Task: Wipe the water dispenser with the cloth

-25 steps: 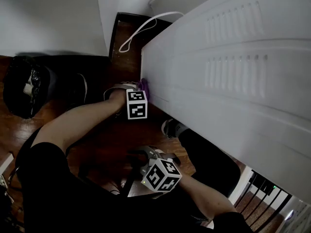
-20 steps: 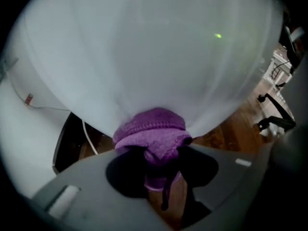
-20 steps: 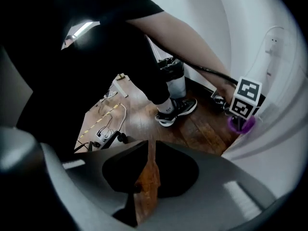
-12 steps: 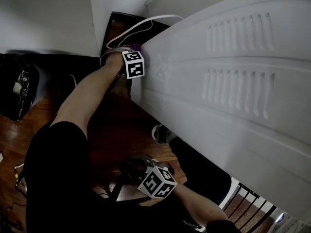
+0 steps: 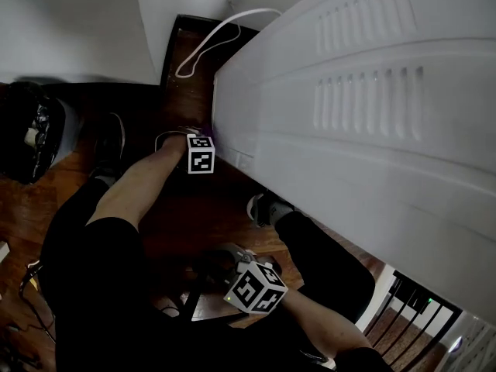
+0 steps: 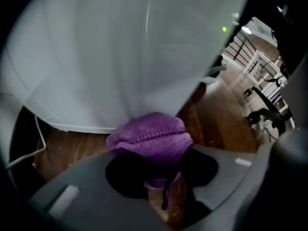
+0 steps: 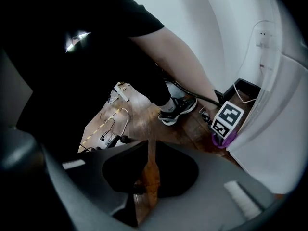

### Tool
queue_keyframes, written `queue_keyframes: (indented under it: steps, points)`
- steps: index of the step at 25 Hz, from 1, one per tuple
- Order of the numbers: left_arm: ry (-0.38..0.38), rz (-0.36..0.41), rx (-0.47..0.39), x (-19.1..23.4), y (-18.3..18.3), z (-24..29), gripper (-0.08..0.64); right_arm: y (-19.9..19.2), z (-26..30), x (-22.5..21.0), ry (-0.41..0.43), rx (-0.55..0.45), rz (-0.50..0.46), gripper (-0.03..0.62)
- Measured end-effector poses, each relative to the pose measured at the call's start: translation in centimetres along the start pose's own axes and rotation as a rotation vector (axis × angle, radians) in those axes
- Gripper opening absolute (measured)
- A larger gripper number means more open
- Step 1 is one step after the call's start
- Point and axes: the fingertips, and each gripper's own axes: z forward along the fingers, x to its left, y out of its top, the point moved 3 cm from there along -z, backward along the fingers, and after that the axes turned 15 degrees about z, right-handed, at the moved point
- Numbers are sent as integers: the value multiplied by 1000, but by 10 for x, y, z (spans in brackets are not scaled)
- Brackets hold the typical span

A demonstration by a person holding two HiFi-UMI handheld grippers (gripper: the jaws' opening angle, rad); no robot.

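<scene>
One soft purple cloth [image 6: 149, 136] is pinched in the left gripper [image 6: 161, 174] and pressed low on the tall white plastic water dispenser [image 6: 120, 57]. The right gripper [image 7: 148, 174] is closed and empty, apart from the dispenser. Wiping is under way; more of that side should be rubbed next.

Dark wood floor [image 5: 186, 215], bit cluttered
White water dispenser [image 5: 372, 153] stands on the right, a white cable [image 5: 209, 45] loops on the boards at the far end, a dark bin [image 5: 31, 142] sits left, a sneaker [image 5: 262, 208] planted just beside the dispenser
</scene>
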Motion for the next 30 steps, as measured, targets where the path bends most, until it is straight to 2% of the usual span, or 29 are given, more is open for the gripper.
queue_keyframes:
  steps: [2,7,9,11,14,16,18,22,26,28,30]
  points:
    - [-13,-27,-25,-21,7,6,190,0,1,6,1,-14,-13,52]
    - [24,-146,-105,-28,23,-21,190,-11,4,26,27,-22,-40,52]
    - [30,-142,-133,-25,30,-53,190,-15,10,29,32,-23,-59,52]
    - [53,-105,-142,-14,35,-96,190,-11,16,24,23,-44,-76,52]
    - [142,-104,-183,-1,58,-180,190,-4,7,18,13,-102,-57,45]
    - [265,-129,-225,5,81,-253,192,-1,-11,20,3,-156,-27,40]
    - [432,-178,-290,13,105,-343,190,6,-36,20,-28,-224,-16,40]
    - [743,-255,-494,-2,177,-533,190,35,-125,31,-88,-438,-29,37]
    - [1035,-279,-735,-61,264,-686,192,44,-232,61,-143,-695,-14,37]
    - [1160,-267,-812,-107,310,-734,190,38,-286,74,-182,-815,-7,37]
    - [1249,-251,-872,-158,355,-758,190,27,-342,86,-230,-951,10,38]
